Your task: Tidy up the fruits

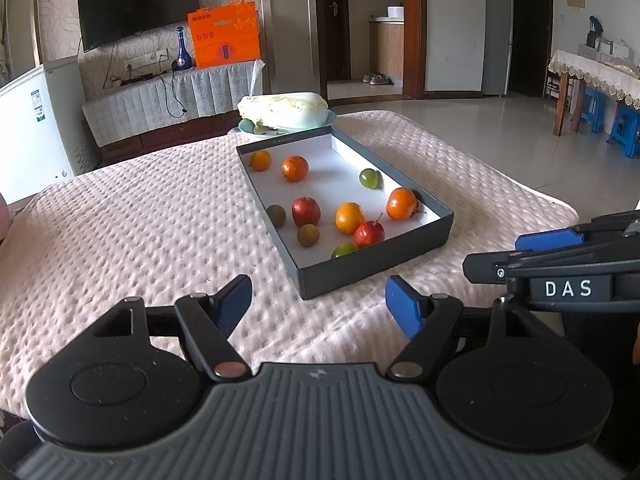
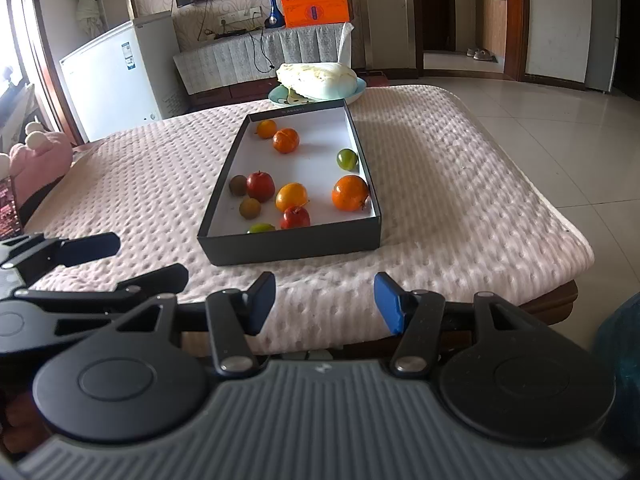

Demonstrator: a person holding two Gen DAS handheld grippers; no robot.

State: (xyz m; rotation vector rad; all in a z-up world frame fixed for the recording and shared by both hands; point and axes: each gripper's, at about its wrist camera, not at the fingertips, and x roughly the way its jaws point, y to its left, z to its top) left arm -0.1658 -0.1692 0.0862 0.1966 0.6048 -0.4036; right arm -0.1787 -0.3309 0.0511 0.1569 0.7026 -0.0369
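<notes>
Left wrist view, left gripper point(image 1: 319, 304) jaws apart, empty, right gripper point(image 2: 325, 303) likewise

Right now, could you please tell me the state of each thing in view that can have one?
Left tool: open, empty, short of the box.
Right tool: open, empty.
Box: lidless, flat on the bed cover, fruit loose inside.
Cabbage: lying on a plate behind the box.
TV: screen dark.
</notes>
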